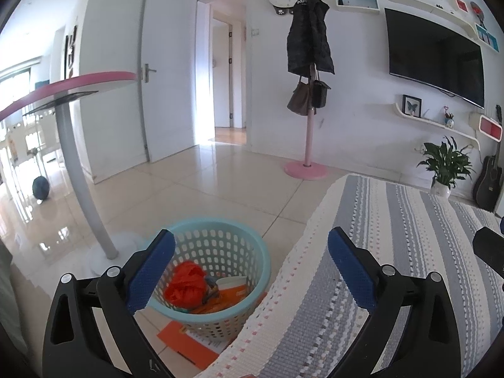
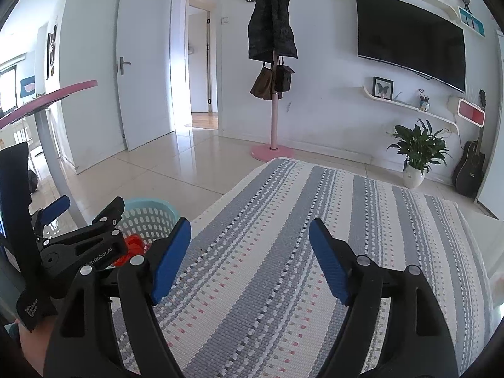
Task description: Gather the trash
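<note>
1. The left claw (image 1: 250,267) is spread wide and holds nothing; it hangs over the edge where the striped rug (image 1: 393,267) meets the tiled floor (image 1: 220,182).
2. The right claw (image 2: 250,260) is also wide and empty, above the middle of the rug (image 2: 315,236).
3. The basket (image 1: 249,245), pale blue with holes in its wall, stands on the floor just beside the rug's left edge, near the foot of the table leg (image 1: 85,195).
4. Inside the basket lie a crumpled red bag (image 1: 186,285) and orange-and-white paper (image 1: 233,296), with some smaller bits between them that are too small to tell.
5. An orange sheet (image 1: 182,340) lies flat on the floor, partly under the basket and touching the rug's edge.
6. From the right wrist view the left claw (image 2: 85,211) shows at the left, in front of the basket (image 2: 151,217), with the red bag (image 2: 132,245) partly hidden behind it.
7. Further back stand a pink coat stand (image 1: 310,94) with a dark jacket and bags, a plant (image 1: 445,163), a guitar (image 1: 489,182) and a wall TV (image 1: 434,56).
</note>
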`<state>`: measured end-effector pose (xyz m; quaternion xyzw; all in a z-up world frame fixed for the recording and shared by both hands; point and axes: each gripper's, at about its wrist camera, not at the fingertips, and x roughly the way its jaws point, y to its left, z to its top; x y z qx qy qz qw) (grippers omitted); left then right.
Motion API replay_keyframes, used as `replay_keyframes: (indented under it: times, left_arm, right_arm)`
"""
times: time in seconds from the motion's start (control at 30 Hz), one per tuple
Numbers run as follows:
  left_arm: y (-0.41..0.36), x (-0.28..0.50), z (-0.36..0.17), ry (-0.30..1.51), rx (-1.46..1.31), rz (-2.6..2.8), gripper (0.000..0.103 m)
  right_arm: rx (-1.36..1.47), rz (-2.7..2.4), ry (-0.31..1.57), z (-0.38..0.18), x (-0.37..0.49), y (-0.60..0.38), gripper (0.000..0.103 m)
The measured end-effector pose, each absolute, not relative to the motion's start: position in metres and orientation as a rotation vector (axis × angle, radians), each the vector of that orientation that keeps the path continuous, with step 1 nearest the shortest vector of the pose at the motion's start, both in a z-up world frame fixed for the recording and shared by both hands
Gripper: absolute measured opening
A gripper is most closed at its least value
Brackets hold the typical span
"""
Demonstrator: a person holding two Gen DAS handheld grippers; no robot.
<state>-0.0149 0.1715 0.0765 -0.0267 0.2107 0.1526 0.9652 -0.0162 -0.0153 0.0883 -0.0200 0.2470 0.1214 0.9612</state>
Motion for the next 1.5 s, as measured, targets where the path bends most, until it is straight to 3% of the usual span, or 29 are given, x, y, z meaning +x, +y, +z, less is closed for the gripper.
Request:
replay_keyframes:
  times: [1.5]
  left_arm:
    - [0.166, -0.018, 0.081, 0.417, -0.035, 0.311, 0.095]
  right_arm:
    - [-0.010, 0.246, 0.501, 0.091, -0.013, -0.019, 0.077]
